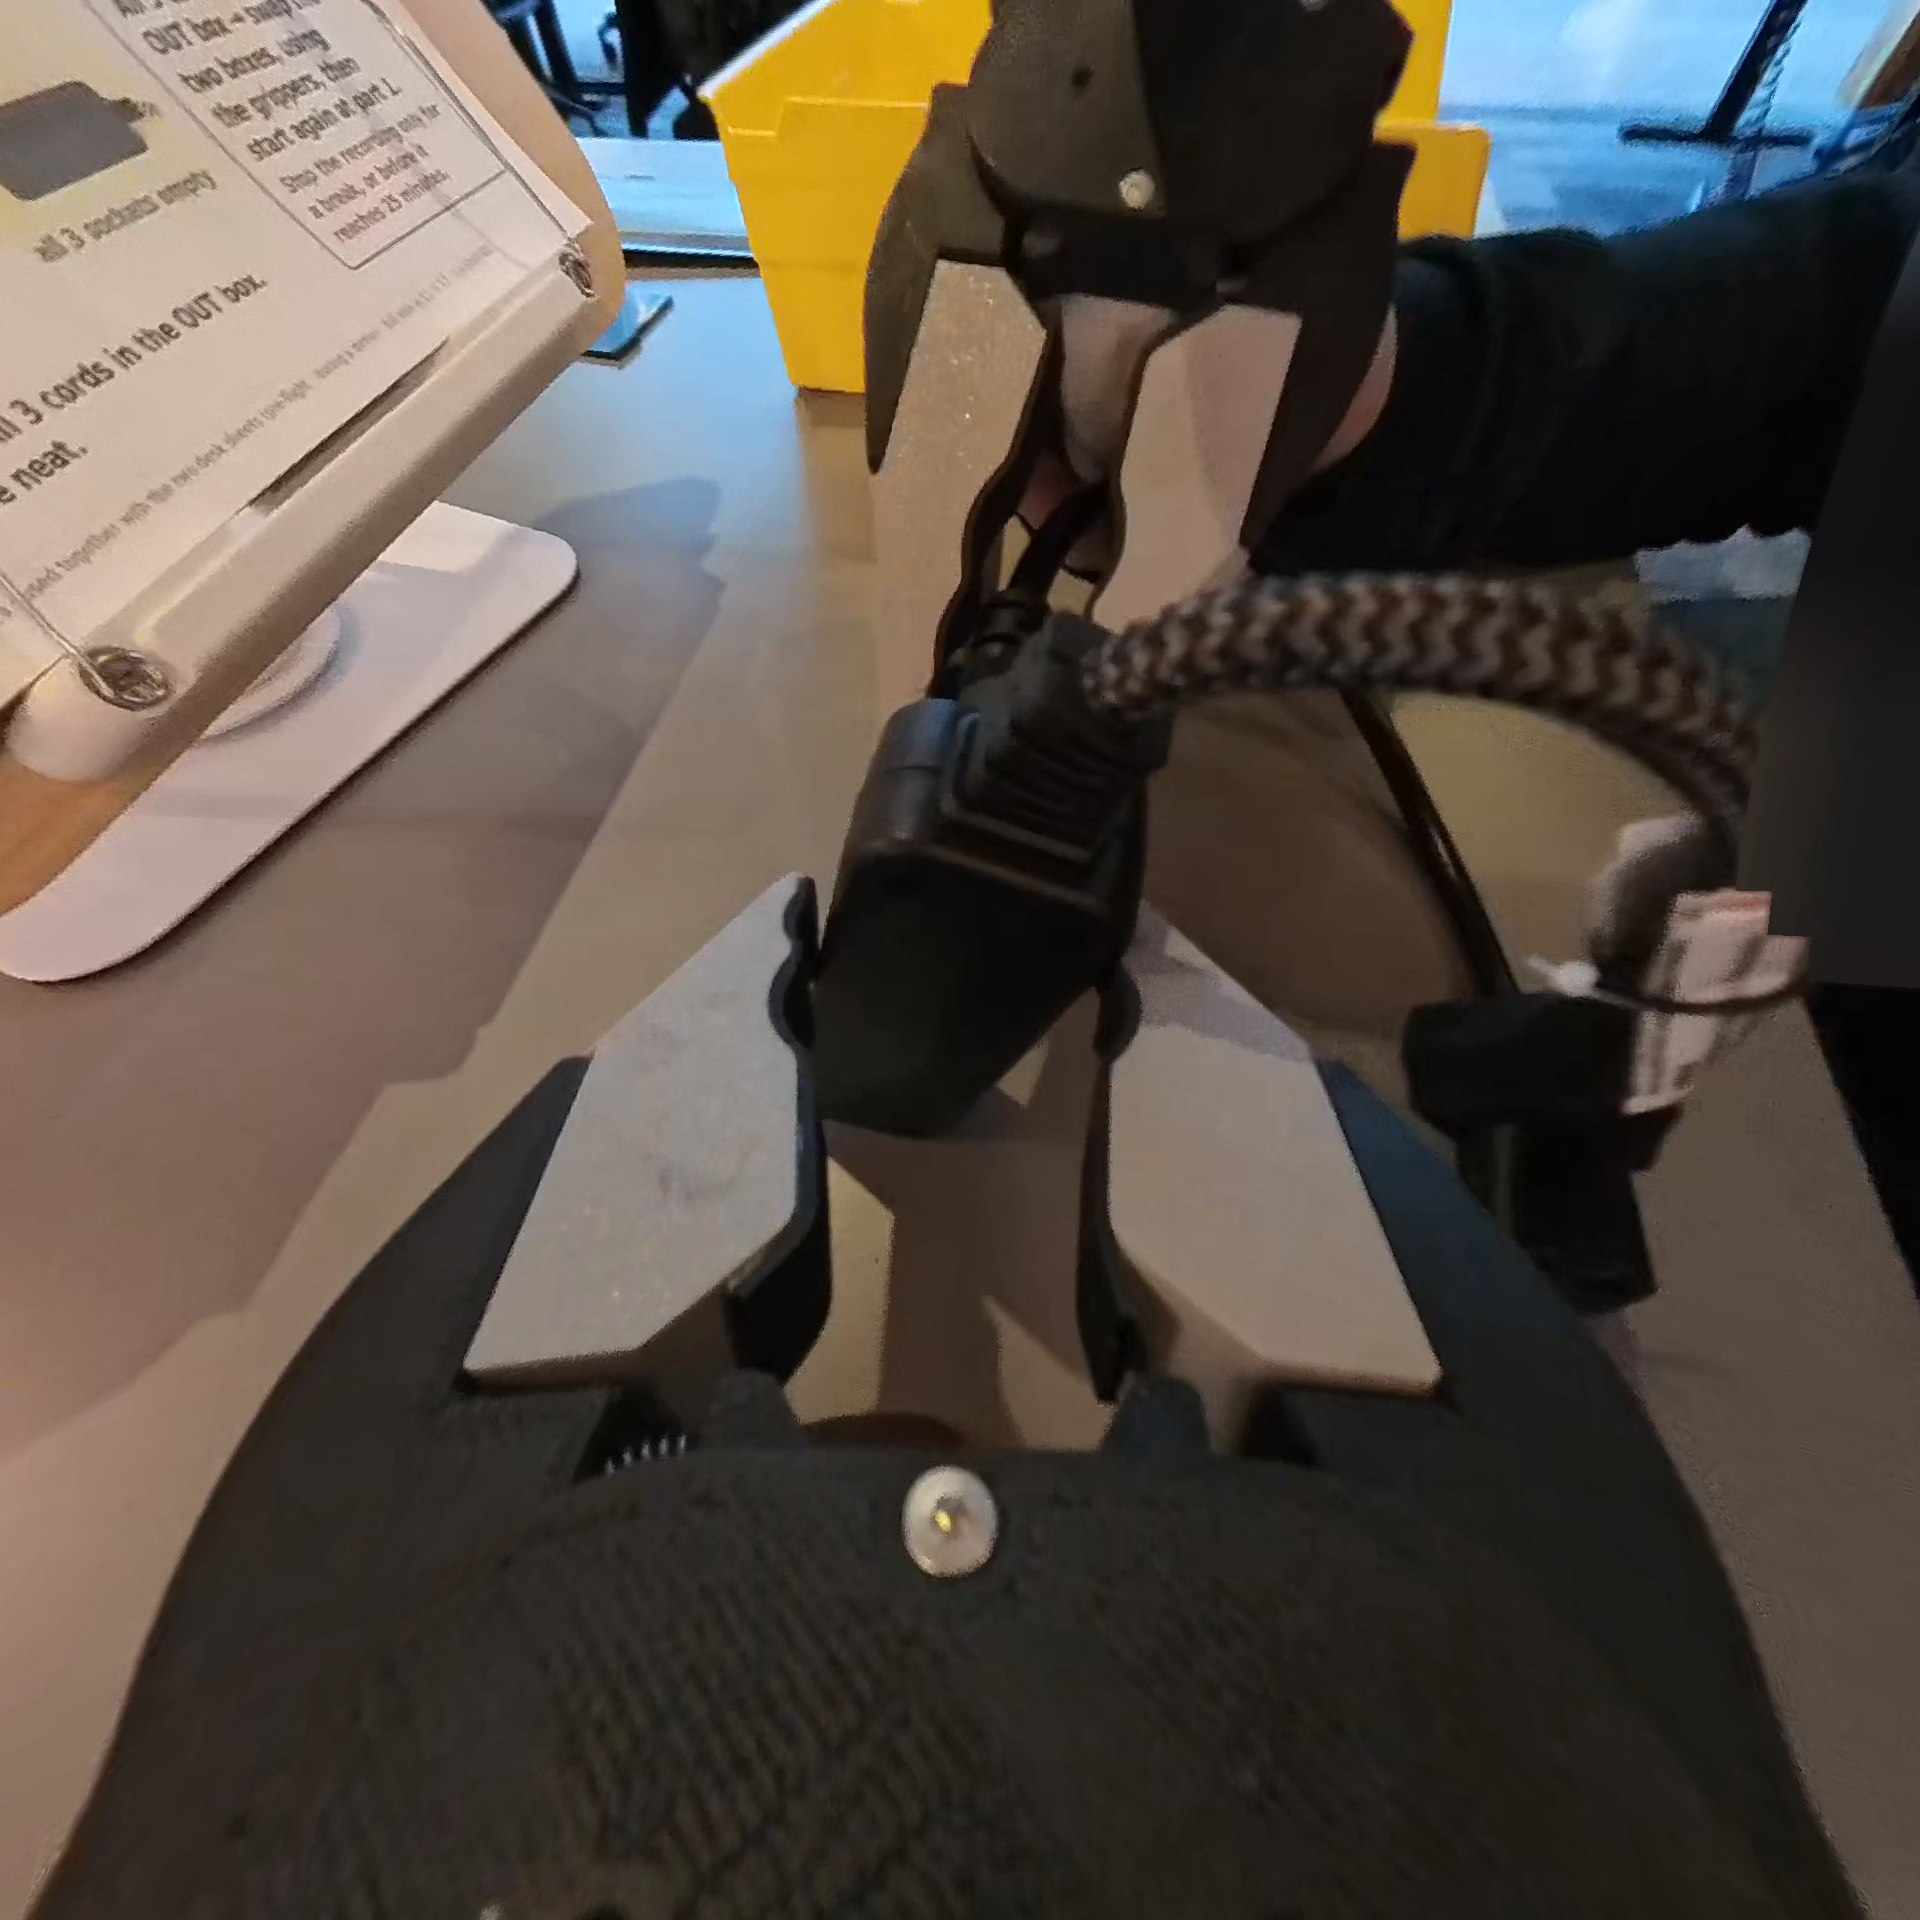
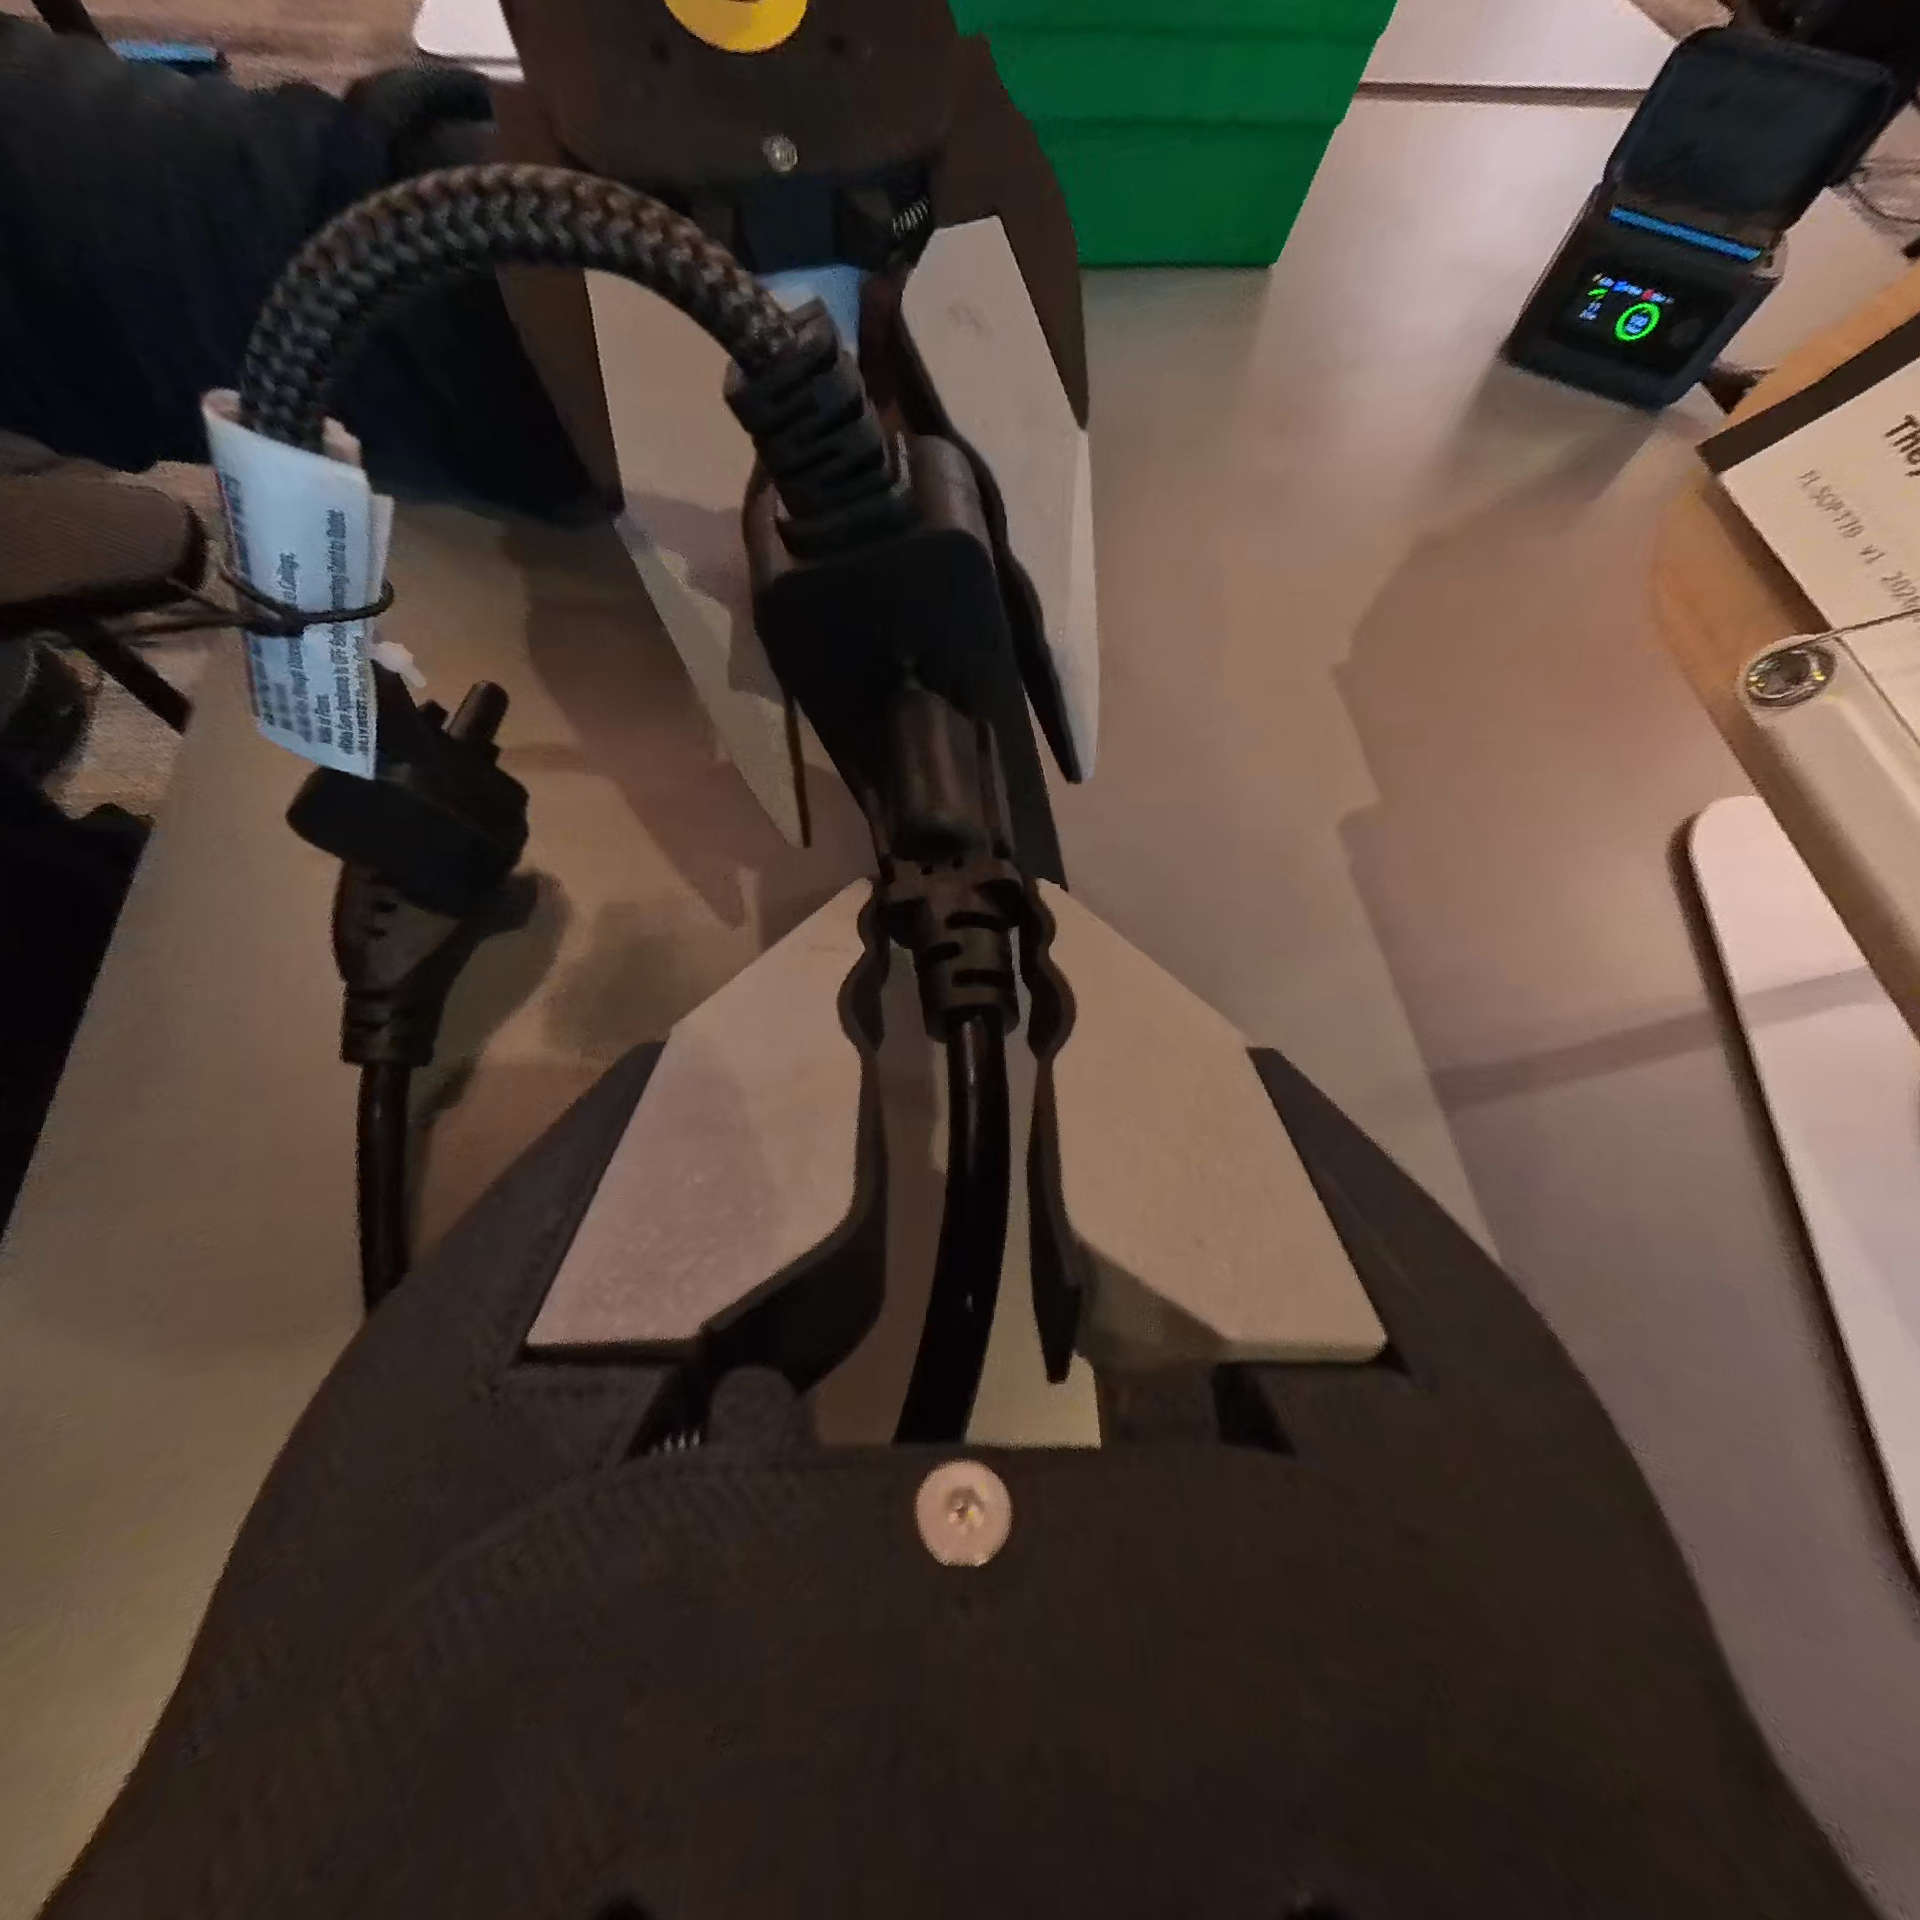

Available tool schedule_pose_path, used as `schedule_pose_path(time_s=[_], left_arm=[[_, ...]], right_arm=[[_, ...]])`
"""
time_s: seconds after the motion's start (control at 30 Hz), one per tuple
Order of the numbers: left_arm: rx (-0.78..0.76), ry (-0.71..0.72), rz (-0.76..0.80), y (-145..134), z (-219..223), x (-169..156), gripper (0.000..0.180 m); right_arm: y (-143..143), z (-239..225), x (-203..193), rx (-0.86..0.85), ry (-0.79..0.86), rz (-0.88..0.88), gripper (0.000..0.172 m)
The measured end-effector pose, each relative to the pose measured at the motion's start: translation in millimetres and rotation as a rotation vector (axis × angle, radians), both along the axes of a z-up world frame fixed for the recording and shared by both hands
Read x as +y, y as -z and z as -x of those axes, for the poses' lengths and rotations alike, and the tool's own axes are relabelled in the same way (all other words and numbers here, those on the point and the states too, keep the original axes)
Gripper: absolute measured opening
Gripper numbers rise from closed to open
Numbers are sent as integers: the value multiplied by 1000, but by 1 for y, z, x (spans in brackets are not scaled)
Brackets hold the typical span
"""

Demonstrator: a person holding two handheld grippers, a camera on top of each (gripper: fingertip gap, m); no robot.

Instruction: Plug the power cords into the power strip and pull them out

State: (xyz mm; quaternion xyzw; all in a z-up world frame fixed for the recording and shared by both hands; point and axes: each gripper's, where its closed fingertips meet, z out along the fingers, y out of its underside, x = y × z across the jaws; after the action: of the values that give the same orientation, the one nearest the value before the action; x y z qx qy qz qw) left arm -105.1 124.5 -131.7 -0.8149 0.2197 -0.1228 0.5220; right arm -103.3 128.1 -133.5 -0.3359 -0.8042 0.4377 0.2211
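- Between the fingers of the left gripper (image 1: 961, 956): a black power strip (image 1: 935, 987), a short block, tilted and off the table (image 1: 416, 831). The fingers stood wide apart. The strip lay against one finger (image 2: 1018, 468), with a slim gap showing at the other (image 2: 686, 582).
- At the strip's far end from the left gripper: a black power cord plug (image 2: 940, 758), seated in the strip.
- Just behind that plug: its ribbed strain relief (image 2: 956, 956), lying between the fingers of the right gripper (image 2: 956, 935). The fingers were drawn close about it and one touched it. Whether both pressed on it could not be told.
- Out of the strip's top: a thick braided cord (image 1: 1403, 644), black and grey, arching away to one side and carrying a white printed tag (image 2: 301, 582).
- Below the tag, beside the strip: a second black plug (image 2: 416, 821), loose, with its cord trailing over the table.
- Beyond the strip in the left wrist view: a yellow bin (image 1: 790, 208) and a dark sleeve (image 1: 1610, 384) behind the right gripper.
- Left of the strip in that view: a white stand with a printed sheet (image 1: 260, 260).
- Beyond the strip in the right wrist view: a green bin (image 2: 1174, 156) and, further right, a small dark device with a lit screen (image 2: 1642, 312).
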Motion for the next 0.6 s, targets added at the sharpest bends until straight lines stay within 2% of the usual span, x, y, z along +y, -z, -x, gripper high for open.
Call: schedule_pose_path(time_s=[0.2, 0.33, 0.6], left_arm=[[98, -6, -21, 2, 1, -1, 45], [84, -15, -31, -1, 3, -1, 44], [32, -16, -97, -8, 3, 1, 44]], right_arm=[[1, -3, -2, -40, -24, 62, 21], [0, -2, -2, -31, -17, 59, 21], [-12, -4, -5, -15, -41, 165, 22]])
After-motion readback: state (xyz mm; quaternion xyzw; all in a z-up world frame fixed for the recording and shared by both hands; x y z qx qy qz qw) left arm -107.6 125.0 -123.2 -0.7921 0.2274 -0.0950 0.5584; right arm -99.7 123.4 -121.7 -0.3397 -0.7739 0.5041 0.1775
